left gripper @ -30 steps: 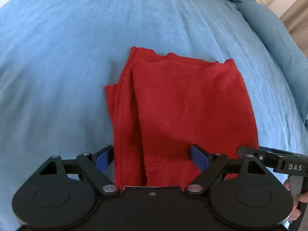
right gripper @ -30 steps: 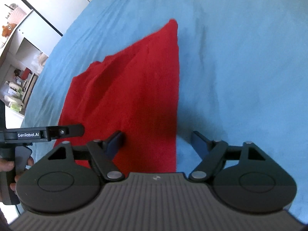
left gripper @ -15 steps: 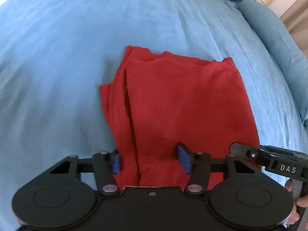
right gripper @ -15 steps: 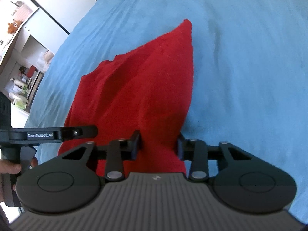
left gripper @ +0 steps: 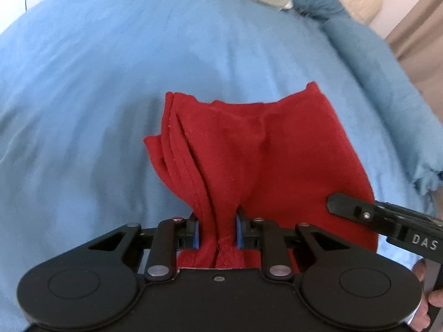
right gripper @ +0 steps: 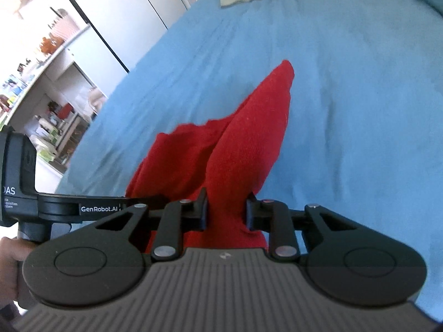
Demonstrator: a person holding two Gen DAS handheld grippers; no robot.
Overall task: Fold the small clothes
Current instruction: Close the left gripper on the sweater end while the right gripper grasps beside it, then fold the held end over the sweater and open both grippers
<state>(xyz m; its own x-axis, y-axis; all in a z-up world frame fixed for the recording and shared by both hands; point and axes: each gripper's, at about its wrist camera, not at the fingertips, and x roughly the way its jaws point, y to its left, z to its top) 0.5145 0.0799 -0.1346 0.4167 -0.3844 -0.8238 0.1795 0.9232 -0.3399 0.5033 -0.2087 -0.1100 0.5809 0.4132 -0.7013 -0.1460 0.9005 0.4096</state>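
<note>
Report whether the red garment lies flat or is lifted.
Partly lifted. The red garment is bunched between the closing left gripper and right gripper, near edge raised, far end draping onto the blue bedspread.

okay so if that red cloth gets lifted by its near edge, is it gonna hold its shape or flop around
Probably flop: the red cloth already bunches into ridges where the left gripper is closing on it. It looks light and thick. In the right gripper, also closing, it rises in a soft peak, so the free end should sag and trail over the blue bedcover.
</note>
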